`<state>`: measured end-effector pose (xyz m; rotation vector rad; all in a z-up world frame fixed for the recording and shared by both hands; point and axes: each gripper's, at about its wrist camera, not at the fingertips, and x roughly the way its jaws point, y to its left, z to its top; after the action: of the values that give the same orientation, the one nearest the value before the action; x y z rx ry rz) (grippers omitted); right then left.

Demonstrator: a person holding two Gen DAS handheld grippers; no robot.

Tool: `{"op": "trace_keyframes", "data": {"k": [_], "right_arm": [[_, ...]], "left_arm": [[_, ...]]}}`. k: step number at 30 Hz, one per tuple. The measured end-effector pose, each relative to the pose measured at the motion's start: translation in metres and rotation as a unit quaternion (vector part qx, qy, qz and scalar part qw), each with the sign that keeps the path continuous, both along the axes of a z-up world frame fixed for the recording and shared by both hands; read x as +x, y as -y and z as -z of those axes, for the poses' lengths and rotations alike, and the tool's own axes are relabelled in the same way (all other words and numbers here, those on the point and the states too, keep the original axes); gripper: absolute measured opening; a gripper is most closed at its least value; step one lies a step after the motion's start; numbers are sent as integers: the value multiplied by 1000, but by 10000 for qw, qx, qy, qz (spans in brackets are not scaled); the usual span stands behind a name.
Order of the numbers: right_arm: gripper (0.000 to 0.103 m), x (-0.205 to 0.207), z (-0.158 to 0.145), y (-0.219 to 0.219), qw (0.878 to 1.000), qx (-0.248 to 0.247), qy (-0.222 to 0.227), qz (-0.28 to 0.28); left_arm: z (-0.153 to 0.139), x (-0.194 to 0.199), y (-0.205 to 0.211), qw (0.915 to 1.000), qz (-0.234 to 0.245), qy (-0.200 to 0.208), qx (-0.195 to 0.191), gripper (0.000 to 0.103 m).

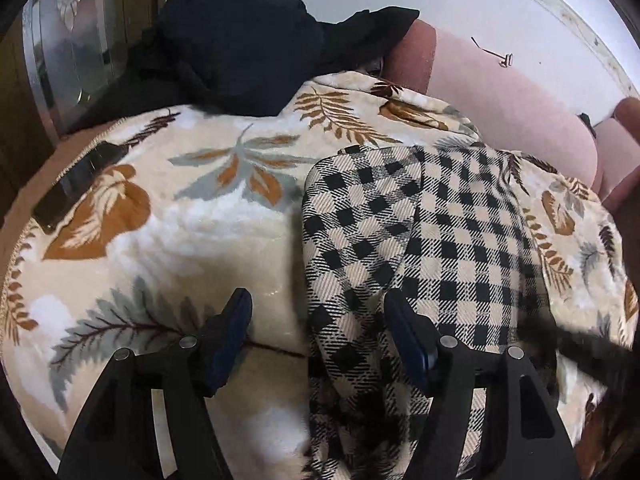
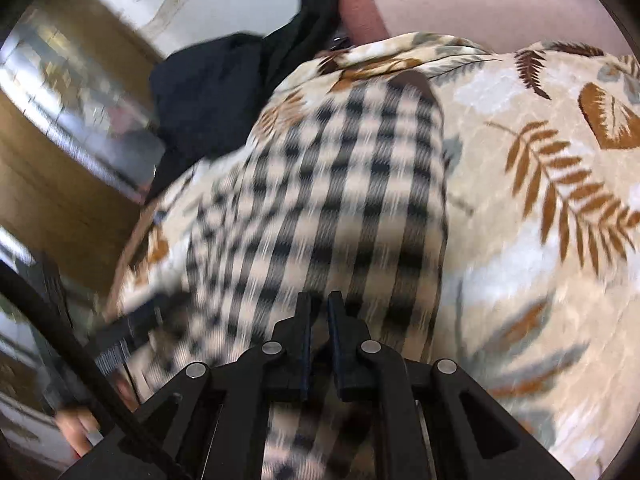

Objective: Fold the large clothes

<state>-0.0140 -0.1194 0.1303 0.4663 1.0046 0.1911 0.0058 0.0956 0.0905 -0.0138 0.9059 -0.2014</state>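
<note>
A beige-and-black checked garment (image 1: 440, 220) lies lengthwise on a leaf-patterned blanket (image 1: 180, 220). My left gripper (image 1: 318, 314) hovers over the garment's near left edge with its jaws wide apart. The edge lies between the fingers (image 1: 236, 312) and the pads do not press on it. In the blurred right wrist view the same checked garment (image 2: 340, 168) runs away from my right gripper (image 2: 320, 308). Its jaws stand almost together just above the cloth, with only a thin slit left. I cannot make out any cloth pinched in it.
A heap of black clothing (image 1: 240, 40) lies at the far end of the blanket, against a pink cushion (image 1: 500, 92). A flat black device (image 1: 76, 184) rests on the blanket's left side. A wooden cabinet with a shiny panel (image 1: 60, 52) stands to the left. A hand (image 2: 76, 432) shows at the lower left.
</note>
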Motion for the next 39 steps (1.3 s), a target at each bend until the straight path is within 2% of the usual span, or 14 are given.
{"op": "trace_keyframes", "data": {"k": [4, 8, 9, 11, 12, 13, 15, 19, 23, 26, 30, 32, 36, 39], "right_arm": [[11, -36, 11, -19, 9972, -39, -437, -599], [15, -55, -19, -2, 9990, 0, 47, -453], [23, -55, -31, 14, 9996, 68, 256, -138], [87, -51, -39, 35, 9980, 33, 532, 340], [97, -47, -38, 46, 9962, -49, 649, 584], [99, -38, -31, 57, 9951, -114, 634, 748], [99, -16, -9, 69, 9963, 79, 277, 805], [98, 13, 38, 79, 9928, 929, -49, 751], [99, 26, 49, 72, 9897, 1248, 311, 623], [97, 45, 51, 66, 9898, 1307, 336, 457], [72, 57, 52, 62, 9870, 1522, 246, 460], [47, 59, 44, 65, 9838, 1727, 197, 437], [40, 52, 10, 76, 9872, 1433, 532, 465], [40, 40, -13, 103, 9870, 1197, 787, 730]], "left_arm": [[-1, -1, 0, 10000, -14, 55, 66, 68], [-6, -3, -8, 9996, -59, 107, -264, 68], [-7, -2, -10, 9991, -64, 109, -396, 69], [-5, 1, -10, 9983, 10, 14, -588, 69], [-2, 4, -8, 9978, 79, -77, -656, 69], [1, 8, -6, 9970, 170, -189, -737, 69], [9, 16, -1, 9953, 317, -379, -827, 69], [23, 24, 6, 9967, 421, -446, -526, 72], [33, 29, 4, 9948, 529, -591, -637, 76], [47, 33, 0, 9889, 513, -929, -1040, 78], [48, 30, 13, 9849, 575, -956, -1322, 78], [46, 25, 28, 9849, 604, -930, -1331, 76], [32, 21, 71, 9822, 870, -777, -1474, 70], [33, 23, 88, 9719, 997, -897, -1933, 70]]}}
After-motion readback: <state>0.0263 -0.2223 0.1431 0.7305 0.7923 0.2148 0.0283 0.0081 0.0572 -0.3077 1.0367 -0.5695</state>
